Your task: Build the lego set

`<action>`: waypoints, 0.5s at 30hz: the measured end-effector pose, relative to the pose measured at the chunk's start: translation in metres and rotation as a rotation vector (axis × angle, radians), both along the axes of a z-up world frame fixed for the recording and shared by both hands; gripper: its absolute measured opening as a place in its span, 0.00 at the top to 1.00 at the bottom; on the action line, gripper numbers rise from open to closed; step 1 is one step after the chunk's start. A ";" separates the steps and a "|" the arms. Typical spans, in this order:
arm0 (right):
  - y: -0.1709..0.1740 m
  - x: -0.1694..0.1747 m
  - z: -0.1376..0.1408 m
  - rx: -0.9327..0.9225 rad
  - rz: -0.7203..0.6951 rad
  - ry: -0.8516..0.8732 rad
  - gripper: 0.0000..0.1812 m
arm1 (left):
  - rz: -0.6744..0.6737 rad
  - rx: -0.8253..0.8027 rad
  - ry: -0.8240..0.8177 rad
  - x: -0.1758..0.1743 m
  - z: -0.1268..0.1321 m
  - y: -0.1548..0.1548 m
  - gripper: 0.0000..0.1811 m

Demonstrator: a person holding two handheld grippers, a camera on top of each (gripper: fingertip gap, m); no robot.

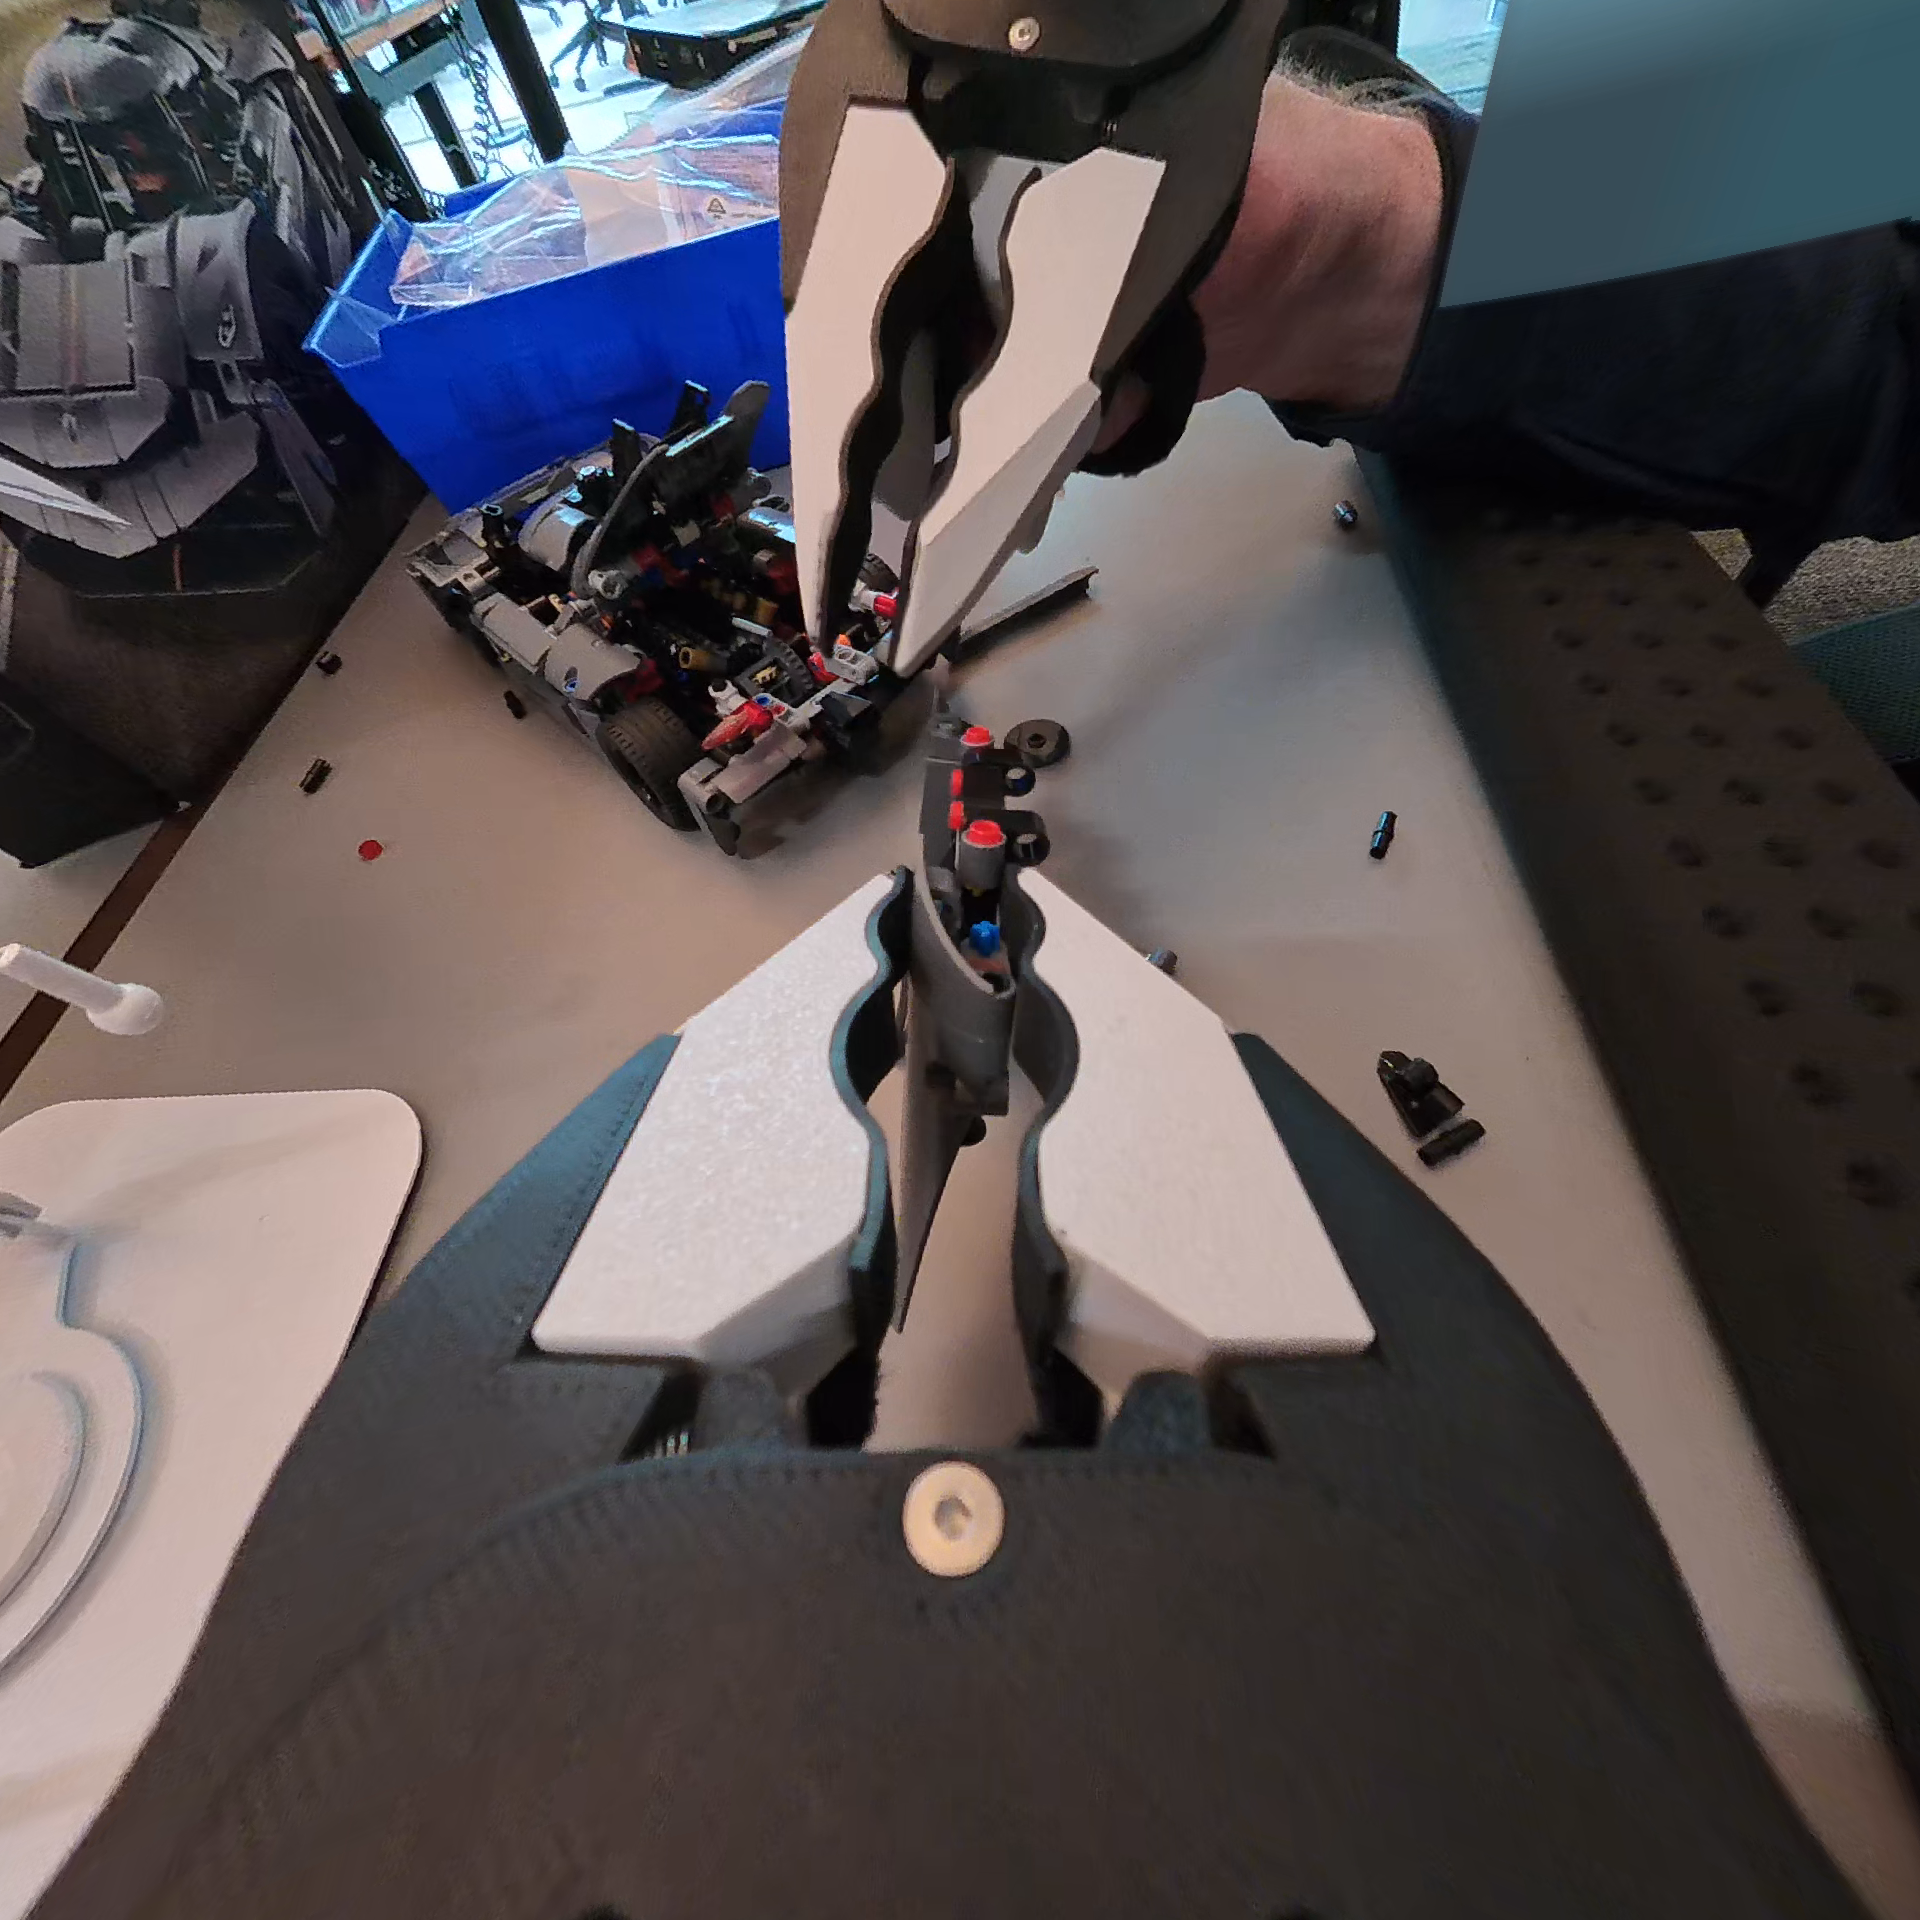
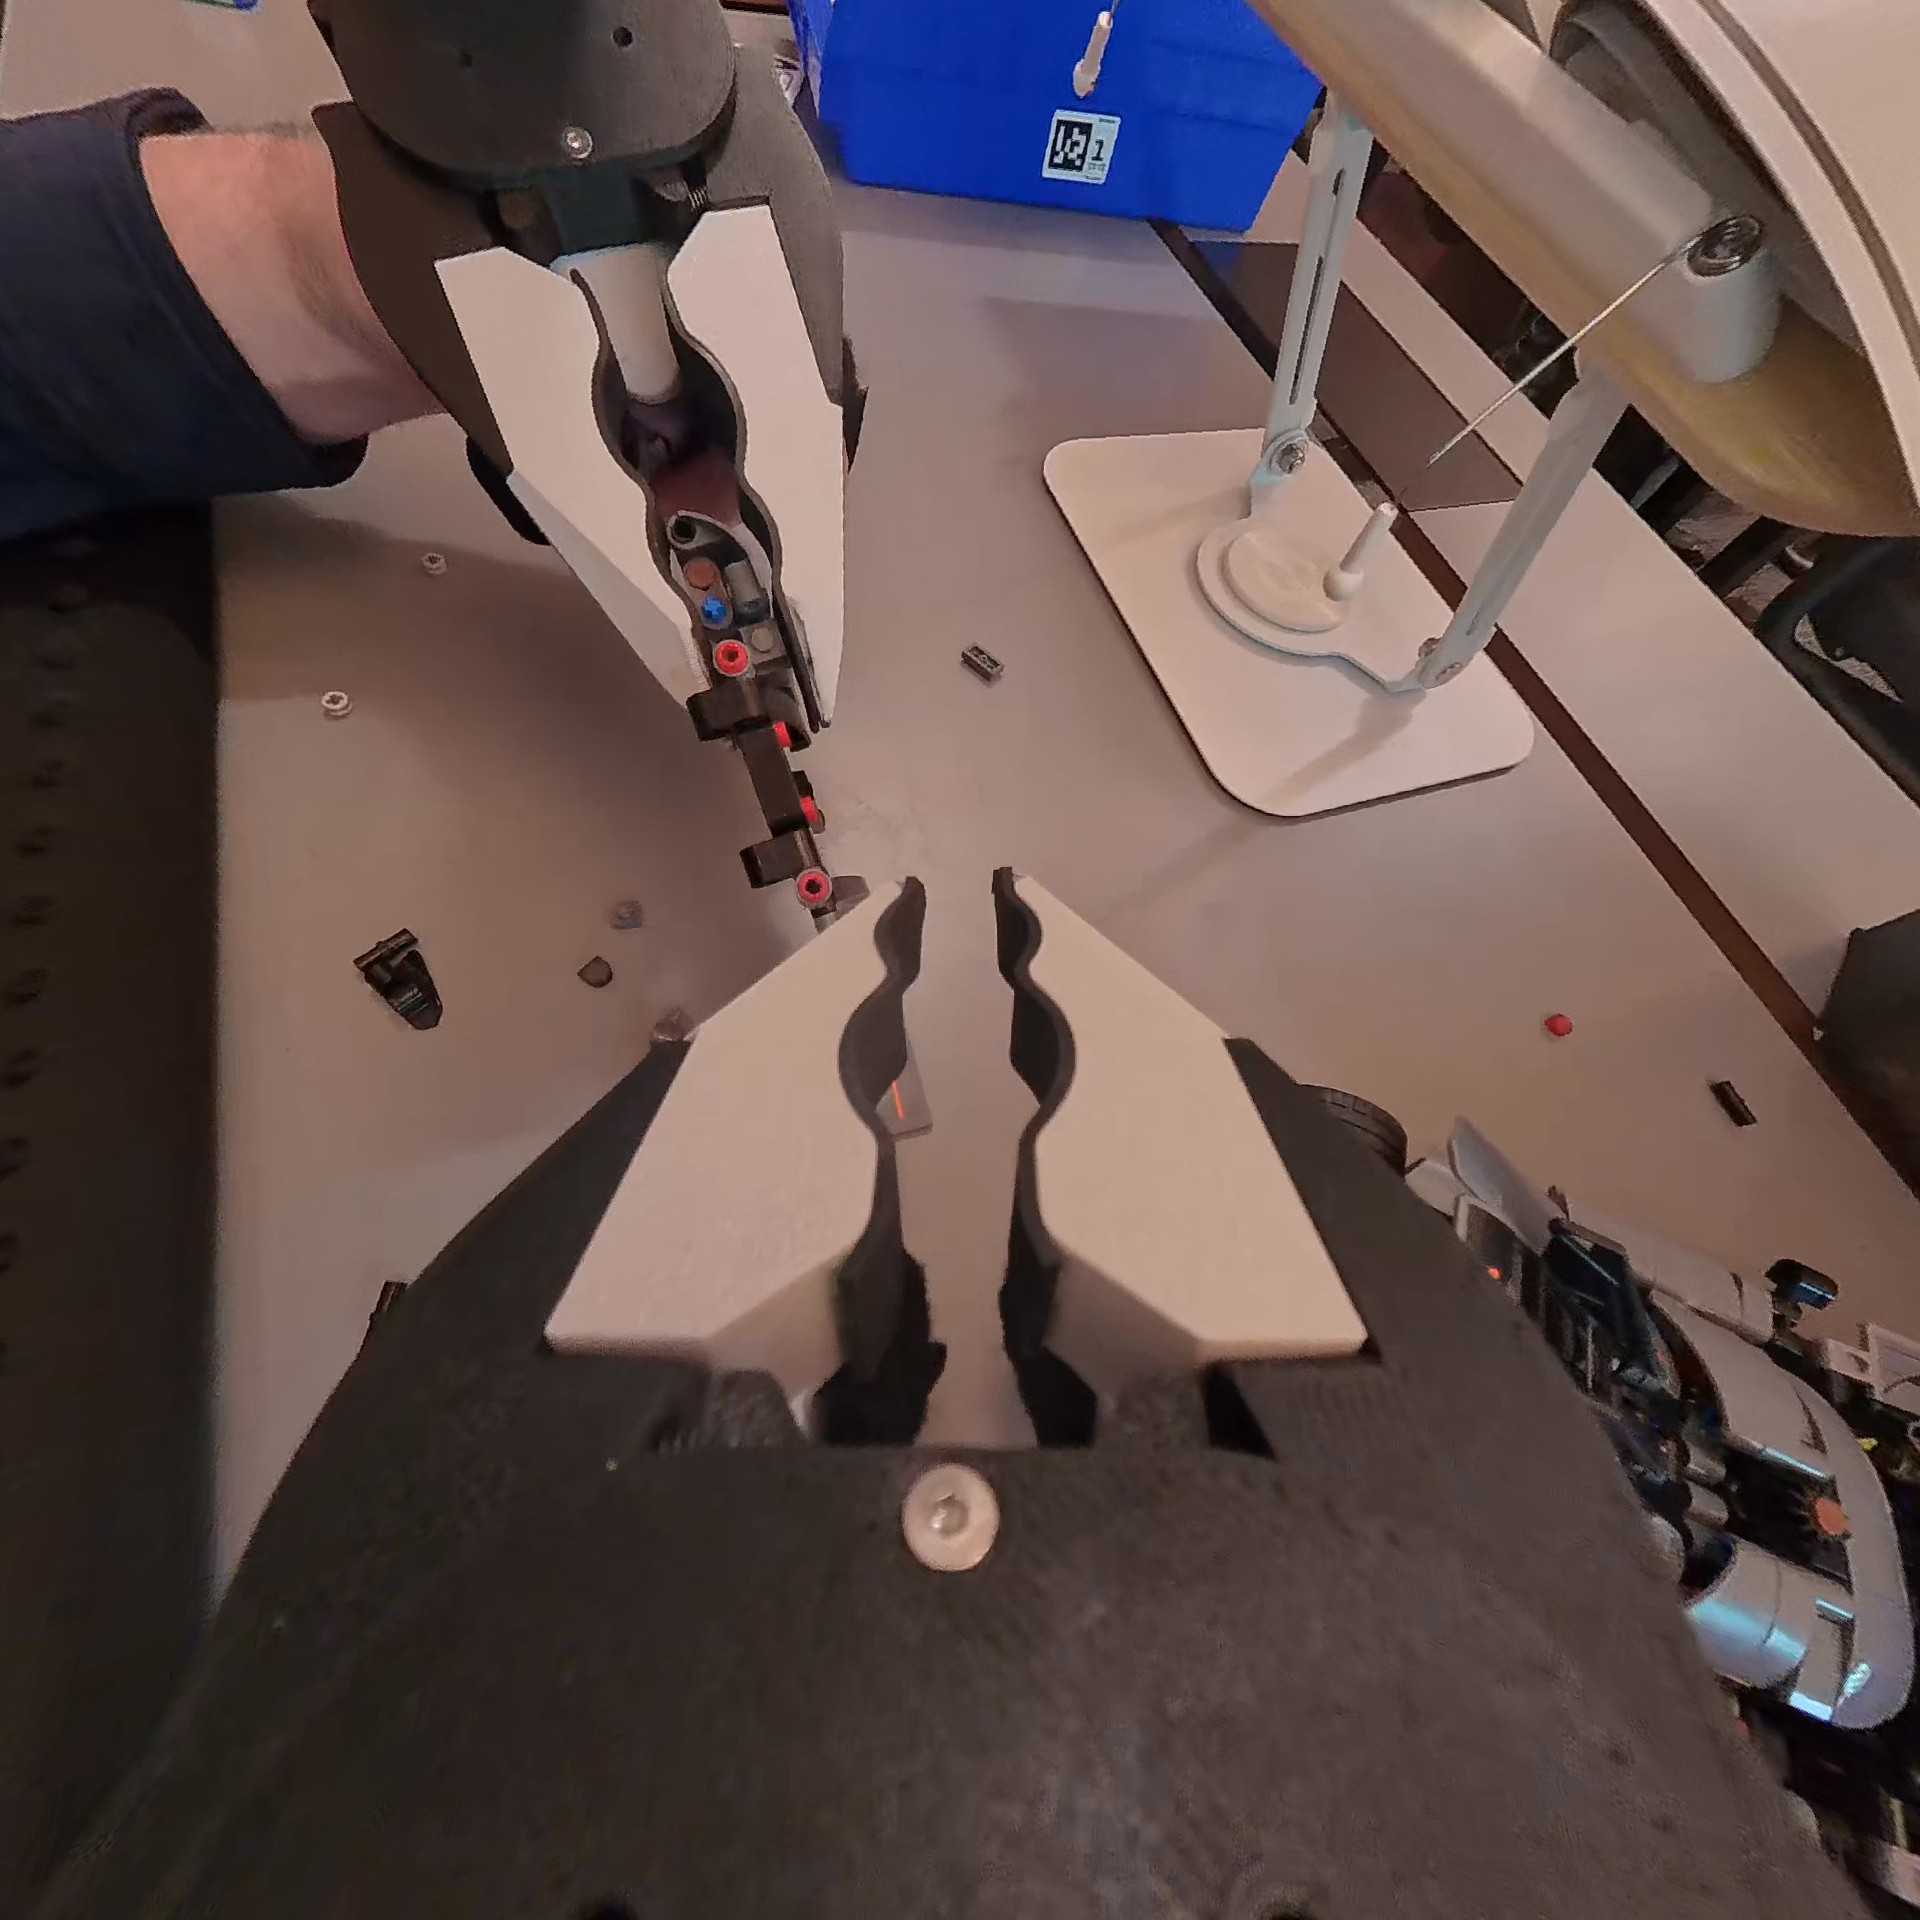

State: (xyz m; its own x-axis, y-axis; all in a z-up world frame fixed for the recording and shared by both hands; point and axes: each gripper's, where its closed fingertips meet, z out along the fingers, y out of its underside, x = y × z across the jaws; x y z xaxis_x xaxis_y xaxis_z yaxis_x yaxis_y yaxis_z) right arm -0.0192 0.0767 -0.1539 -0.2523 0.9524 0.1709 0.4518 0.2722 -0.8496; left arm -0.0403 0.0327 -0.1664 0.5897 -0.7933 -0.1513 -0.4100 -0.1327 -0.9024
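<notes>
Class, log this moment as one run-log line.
left hand-held gripper: shut on subassembly | right hand-held gripper: open, empty | car: on table

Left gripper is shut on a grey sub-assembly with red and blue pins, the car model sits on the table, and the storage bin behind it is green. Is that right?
Not quite: the storage bin is blue, as the left wrist view shows. The rest holds: the left gripper is shut on the grey sub-assembly, and the car model sits on the table.

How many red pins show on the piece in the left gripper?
4 on the piece: first pin by the left gripper, second and third mid-way, fourth at the far end. More may be hidden inside the jaws.
</notes>
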 end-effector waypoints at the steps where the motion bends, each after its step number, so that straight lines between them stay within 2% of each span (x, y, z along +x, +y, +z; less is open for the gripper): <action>1: 0.000 0.000 -0.001 0.004 -0.001 -0.002 0.93 | 0.003 0.001 0.002 0.000 0.000 0.000 0.93; 9: 0.002 0.001 0.009 -0.033 -0.006 0.041 0.94 | 0.035 0.013 -0.041 -0.007 0.005 0.006 0.93; 15: -0.002 -0.001 0.004 -0.072 0.013 0.020 0.89 | 0.026 0.030 -0.187 -0.006 0.024 0.007 0.93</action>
